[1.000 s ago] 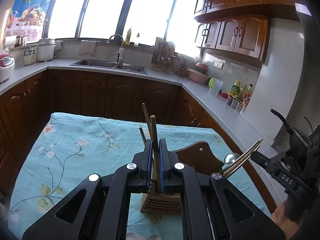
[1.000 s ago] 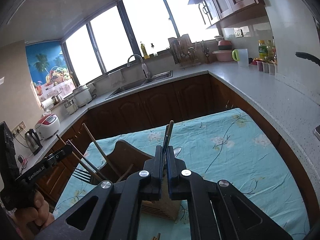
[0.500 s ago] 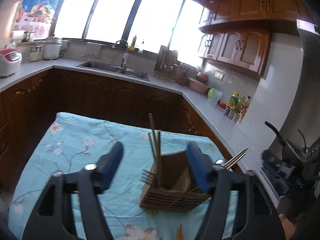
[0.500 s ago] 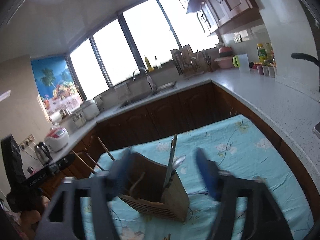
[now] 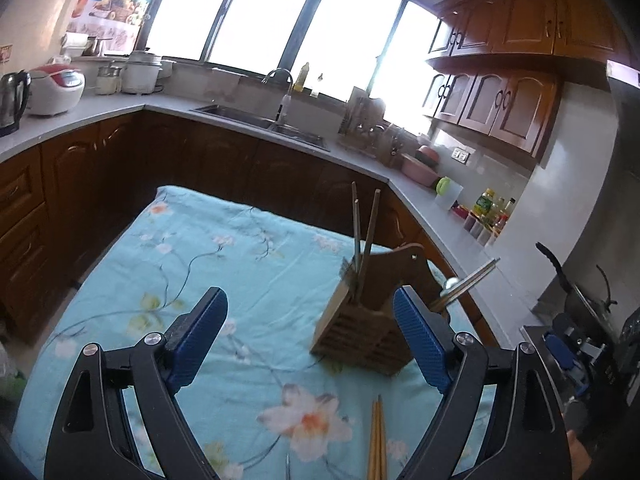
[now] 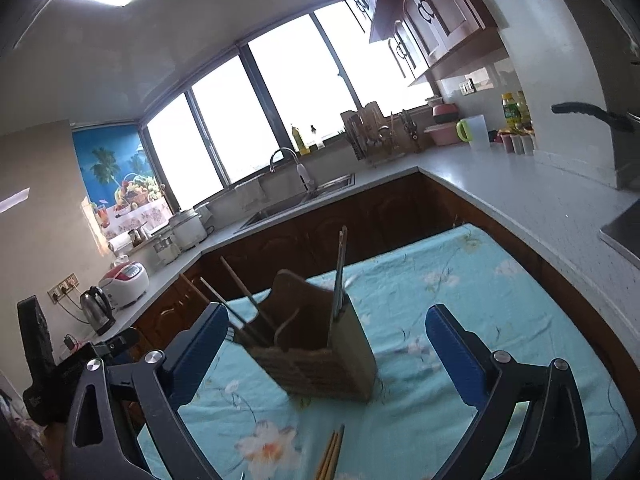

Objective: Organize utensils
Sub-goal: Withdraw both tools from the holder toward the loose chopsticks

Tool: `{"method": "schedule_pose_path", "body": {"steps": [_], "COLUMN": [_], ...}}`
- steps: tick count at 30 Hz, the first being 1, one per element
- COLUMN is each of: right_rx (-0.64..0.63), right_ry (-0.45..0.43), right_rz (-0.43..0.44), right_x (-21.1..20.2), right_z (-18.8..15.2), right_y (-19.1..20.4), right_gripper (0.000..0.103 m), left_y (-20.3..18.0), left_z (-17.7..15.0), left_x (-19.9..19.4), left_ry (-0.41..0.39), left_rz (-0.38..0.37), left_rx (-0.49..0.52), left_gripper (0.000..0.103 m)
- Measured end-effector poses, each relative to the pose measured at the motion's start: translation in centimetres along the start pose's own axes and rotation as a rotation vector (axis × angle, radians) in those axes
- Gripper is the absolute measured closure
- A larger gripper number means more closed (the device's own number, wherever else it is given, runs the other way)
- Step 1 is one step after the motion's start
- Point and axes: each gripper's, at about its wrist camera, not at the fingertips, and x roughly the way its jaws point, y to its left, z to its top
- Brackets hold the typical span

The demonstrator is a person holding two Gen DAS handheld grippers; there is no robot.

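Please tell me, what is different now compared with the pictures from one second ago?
Both grippers let go. The left gripper was shut on wooden chopsticks, the right gripper on metal utensils; their jaws have just been opening, nothing is between the pads, and both have drawn back from the wooden holder. These utensils stand in the holder. The holder and the chopsticks lying on the tablecloth stayed in place.

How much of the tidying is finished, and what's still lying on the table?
Done: chopsticks and metal utensils stand in the wooden holder. In hand: nothing; the left gripper and right gripper have just opened, both empty. Left: a pair of loose chopsticks lies on the tablecloth in front of the holder.
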Motion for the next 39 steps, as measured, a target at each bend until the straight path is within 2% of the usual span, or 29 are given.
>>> {"method": "schedule_pose_path", "body": {"steps": [7, 17, 28, 30, 33, 39], "right_rx": [-0.009, -0.044, -0.101, -0.116, -0.134, -0.169], "right_ry": [0.031, 0.103, 0.215, 0.255, 0.336, 0.456], "right_rz": [-0.012, -0.040, -0.091, -0.095, -0.093, -0.105], "right_x": [-1.8, -3.1, -2.3, -1.6, -0.2, 2.1], "right_z": [-2.0, -6.0, -10.6, -11.5, -13.2, -16.0], "right_y": [0.3, 0.9, 1.1, 1.3, 1.7, 2.4], "right_gripper": [0.003, 0.003, 0.005, 0.018, 0.033, 0.051], "left_y": [1.5, 3.7, 3.9, 3.7, 3.2, 2.5], "left_z": [-2.9, -6.6, -11.8, -12.9, -14.2, -15.5], "left_x": [-2.3, -3.6, -2.8, -2.4, -1.7, -0.9], "left_ry": [0.033, 0.096, 0.214, 0.240, 0.290, 0.336], "left_rz": [0.010, 0.049, 0.080, 0.085, 0.082, 0.079], "left_rx": [-0.008, -0.019, 0.019, 0.032, 0.047, 0.084], "left_gripper": [0.015, 0.015, 0.015, 0.016, 0.016, 0.016]}}
